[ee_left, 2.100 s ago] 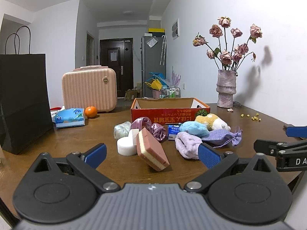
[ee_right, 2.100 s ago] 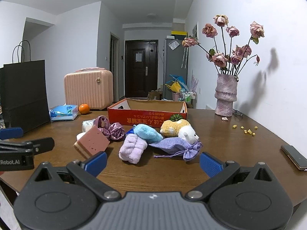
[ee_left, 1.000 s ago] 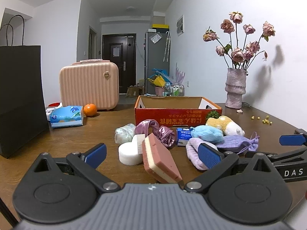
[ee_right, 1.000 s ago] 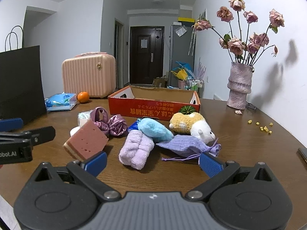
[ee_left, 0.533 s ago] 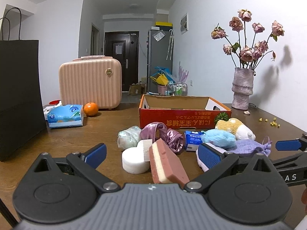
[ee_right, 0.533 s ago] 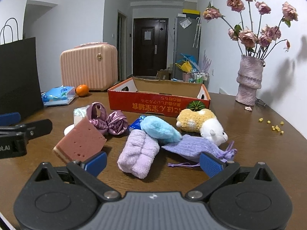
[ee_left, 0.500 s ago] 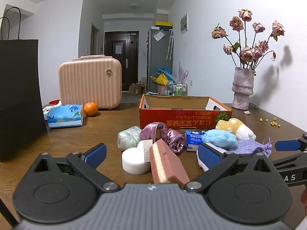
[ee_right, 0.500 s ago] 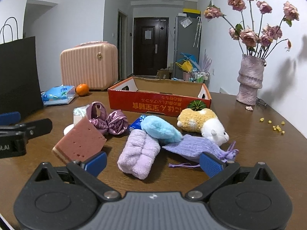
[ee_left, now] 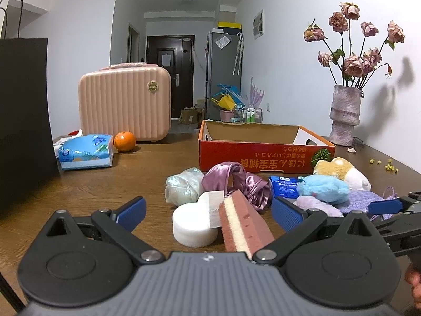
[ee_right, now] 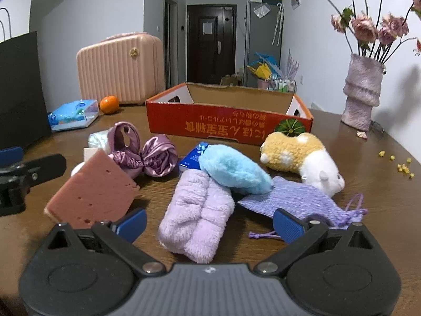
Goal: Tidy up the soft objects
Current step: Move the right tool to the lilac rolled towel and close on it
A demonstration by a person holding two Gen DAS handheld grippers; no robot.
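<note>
A pile of soft objects lies on the wooden table in front of an open red cardboard box (ee_left: 265, 155) (ee_right: 229, 123). My left gripper (ee_left: 208, 212) is open, with the pink sponge (ee_left: 244, 226) and white round puff (ee_left: 194, 226) between its fingers. My right gripper (ee_right: 209, 223) is open, with the lilac fluffy towel roll (ee_right: 198, 216) between its fingers. Near it lie a blue fluffy piece (ee_right: 234, 168), a purple drawstring pouch (ee_right: 294, 200), a yellow-white plush toy (ee_right: 302, 155), a satin scrunchie (ee_right: 147, 152) and the pink sponge (ee_right: 92, 192).
A pink suitcase (ee_left: 123, 102), an orange (ee_left: 124, 141) and a blue tissue pack (ee_left: 84, 152) stand at the back left. A black paper bag (ee_left: 23, 121) is at the far left. A vase of dried roses (ee_right: 363, 94) stands at the right.
Both grippers have moved forward and lower toward the pile. The sponge and the lilac roll now sit between their open fingers.
</note>
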